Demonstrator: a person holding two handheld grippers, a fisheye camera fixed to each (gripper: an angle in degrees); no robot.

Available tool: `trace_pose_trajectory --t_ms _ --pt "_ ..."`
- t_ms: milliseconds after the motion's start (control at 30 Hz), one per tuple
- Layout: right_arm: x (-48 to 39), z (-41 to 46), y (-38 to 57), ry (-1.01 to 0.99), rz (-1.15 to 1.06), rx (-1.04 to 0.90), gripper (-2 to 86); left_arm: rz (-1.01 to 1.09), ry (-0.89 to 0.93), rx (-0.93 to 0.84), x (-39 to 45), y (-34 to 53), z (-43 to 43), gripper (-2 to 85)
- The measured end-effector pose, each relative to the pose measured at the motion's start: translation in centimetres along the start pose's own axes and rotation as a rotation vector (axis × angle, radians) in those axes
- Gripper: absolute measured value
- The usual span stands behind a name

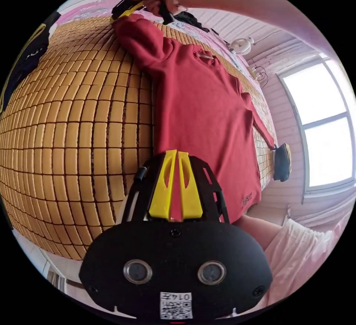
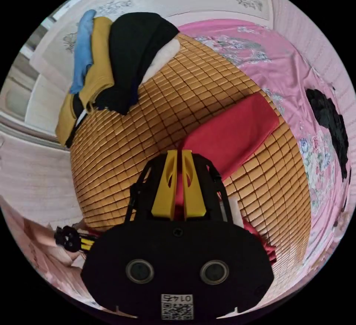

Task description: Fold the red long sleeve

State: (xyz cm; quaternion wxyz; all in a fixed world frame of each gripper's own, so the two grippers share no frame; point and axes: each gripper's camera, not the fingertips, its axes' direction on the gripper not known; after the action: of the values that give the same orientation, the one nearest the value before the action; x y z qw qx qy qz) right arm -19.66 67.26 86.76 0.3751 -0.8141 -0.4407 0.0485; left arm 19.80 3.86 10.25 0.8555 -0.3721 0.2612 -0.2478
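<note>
Two claws: both grip the red long sleeve (image 1: 200,117), which lies spread on a woven bamboo mat (image 1: 74,136) over a bed with a pink floral sheet (image 2: 270,62)
Left claw (image 1: 177,154): yellow jaws pressed nearly together with red cloth between them, at the hem end of the garment; the body of the shirt stretches away from it across the mat
Right claw (image 2: 177,153): jaws likewise closed on red fabric; a red sleeve reaches away from the tips over the mat; in the left gripper view this same claw (image 1: 128,8) sits at the far cuff, held in a person's hand (image 1: 157,0)
Why held so: one claw at the hem and one at a sleeve end keep the cloth taut and flat, which I judge readies the sleeve to be carried inward for a fold
Garment position: lengthwise on the mat, its other sleeve trailing toward the mat's edge near a window (image 1: 322,125)
Other things: a pile of clothes (image 2: 111,65), blue, mustard, black and white, at the mat's far side; a dark garment (image 2: 330,125) on the pink sheet, well apart from the shirt
Task stage: seemingly early; the body lies unfolded
</note>
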Motion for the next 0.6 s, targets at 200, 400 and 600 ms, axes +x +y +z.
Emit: trace_pose_trajectory --t_ms 200,400,600 --pt "-1.5 -8.9 2.3 -0.286 -0.099 0.135 4.2 -0.094 -0.019 0.195 -3.7 5.6 -9.6 1.9" --pt "-1.4 -6.3 4.5 -0.109 0.078 0.103 8.0 -0.39 -0.21 0.372 -10.1 11.5 -17.3 5.0" --pt "-5.1 -3.3 7.9 0.11 0.119 -0.026 8.1 -0.479 -0.439 0.389 -15.2 11.8 -19.1 7.0"
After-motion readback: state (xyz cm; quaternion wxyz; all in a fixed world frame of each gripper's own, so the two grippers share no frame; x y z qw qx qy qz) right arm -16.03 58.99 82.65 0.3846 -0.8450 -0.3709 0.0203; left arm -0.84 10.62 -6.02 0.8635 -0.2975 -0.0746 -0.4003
